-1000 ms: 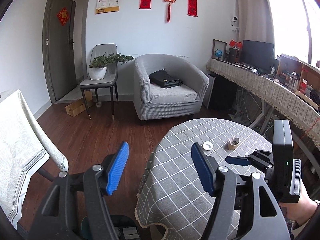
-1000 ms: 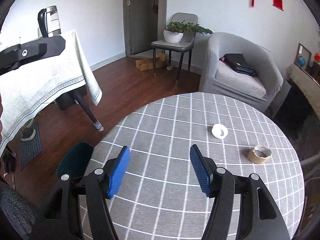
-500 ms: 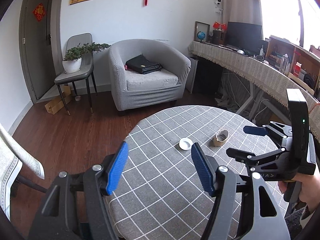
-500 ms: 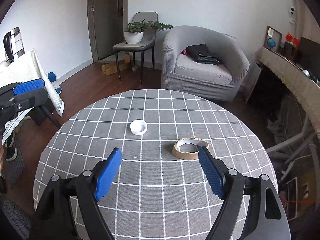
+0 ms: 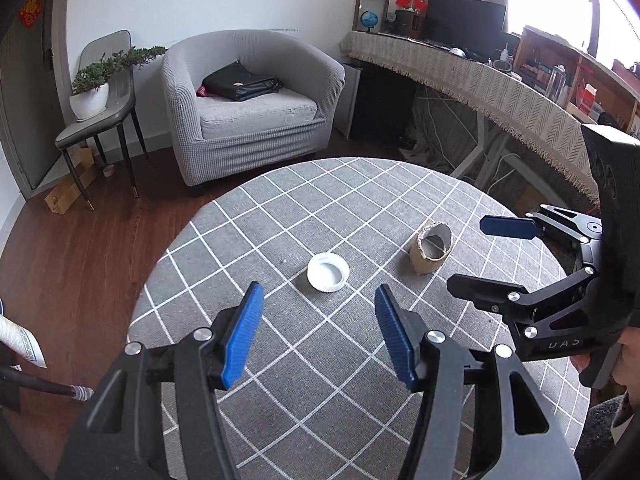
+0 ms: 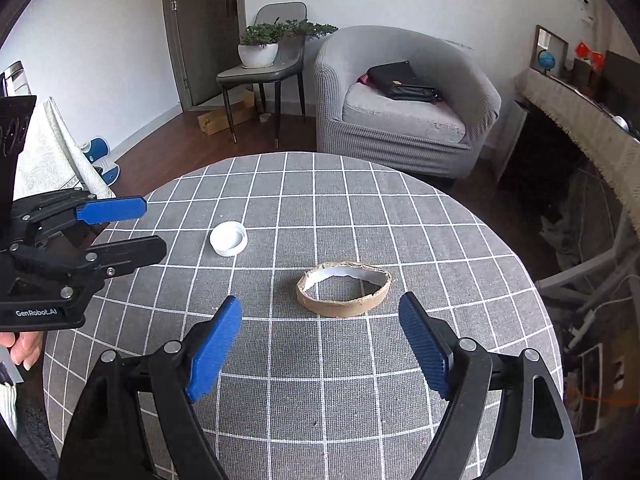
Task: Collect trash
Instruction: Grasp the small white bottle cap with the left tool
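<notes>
A white plastic cap [image 5: 328, 272] and a torn brown cardboard tape ring [image 5: 430, 248] lie on the round table with the grey checked cloth [image 5: 320, 380]. My left gripper [image 5: 319, 288] hovers just short of the cap; its jaws are closing with nothing between them. My right gripper [image 6: 320, 298] hangs just before the ring [image 6: 344, 288], its jaws opening wide and empty. In the right wrist view the cap [image 6: 228, 239] sits left of the ring, with the left gripper [image 6: 154, 226] beside it. The right gripper [image 5: 470, 252] shows at the right edge of the left wrist view.
Behind the table stands a grey armchair [image 5: 248, 108] with a black bag on it. A chair carrying a potted plant [image 5: 90, 96] is at the far left, and a long cloth-covered desk [image 5: 500, 84] runs along the right. A white-clothed table [image 6: 52, 160] is at left.
Both grippers have come in over the round table and lower, close to the cap and the ring. The left jaws have narrowed a little; the right jaws have spread wider.
</notes>
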Demonstrator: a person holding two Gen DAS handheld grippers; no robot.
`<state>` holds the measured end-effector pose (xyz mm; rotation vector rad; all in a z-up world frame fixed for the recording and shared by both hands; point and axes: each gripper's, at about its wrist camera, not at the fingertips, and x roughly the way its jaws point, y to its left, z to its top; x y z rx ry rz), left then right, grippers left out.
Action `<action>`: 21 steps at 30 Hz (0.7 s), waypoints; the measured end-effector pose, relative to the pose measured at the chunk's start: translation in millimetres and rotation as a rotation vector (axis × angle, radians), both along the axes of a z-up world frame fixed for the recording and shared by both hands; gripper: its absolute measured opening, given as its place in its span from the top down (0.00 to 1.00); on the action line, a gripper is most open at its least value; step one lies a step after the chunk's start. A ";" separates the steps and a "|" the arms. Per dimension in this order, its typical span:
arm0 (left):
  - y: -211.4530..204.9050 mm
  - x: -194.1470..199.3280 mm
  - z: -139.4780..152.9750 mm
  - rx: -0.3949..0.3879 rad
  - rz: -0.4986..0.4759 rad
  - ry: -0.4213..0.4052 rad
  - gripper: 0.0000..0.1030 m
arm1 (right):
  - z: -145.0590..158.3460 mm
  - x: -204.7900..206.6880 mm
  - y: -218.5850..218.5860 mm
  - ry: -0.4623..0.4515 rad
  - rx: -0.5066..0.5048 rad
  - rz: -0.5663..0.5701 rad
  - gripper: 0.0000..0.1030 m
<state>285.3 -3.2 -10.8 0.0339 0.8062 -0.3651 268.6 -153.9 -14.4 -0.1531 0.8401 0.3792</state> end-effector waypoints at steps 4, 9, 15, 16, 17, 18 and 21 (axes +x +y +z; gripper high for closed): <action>-7.9 16.2 -9.0 0.006 -0.010 0.022 0.46 | 0.0 4.3 -7.7 0.006 0.028 -0.004 0.21; -18.6 32.8 -25.5 0.044 -0.030 0.068 0.53 | -4.1 8.1 -13.2 0.023 0.025 0.004 0.21; -26.1 41.8 -34.0 0.073 -0.034 0.072 0.60 | -10.1 8.5 -19.6 0.041 0.021 0.001 0.21; -28.0 42.6 -35.1 0.080 -0.034 0.071 0.60 | -10.7 8.8 -19.6 0.042 0.020 0.004 0.21; -29.8 43.7 -35.8 0.093 -0.031 0.066 0.60 | -11.6 8.5 -19.0 0.044 0.018 0.008 0.21; -31.5 44.2 -36.3 0.105 -0.031 0.060 0.60 | -12.0 7.8 -17.9 0.046 0.014 0.012 0.21; -32.5 46.8 -36.2 0.098 -0.012 0.053 0.64 | -15.8 9.3 -16.2 0.056 0.006 0.013 0.21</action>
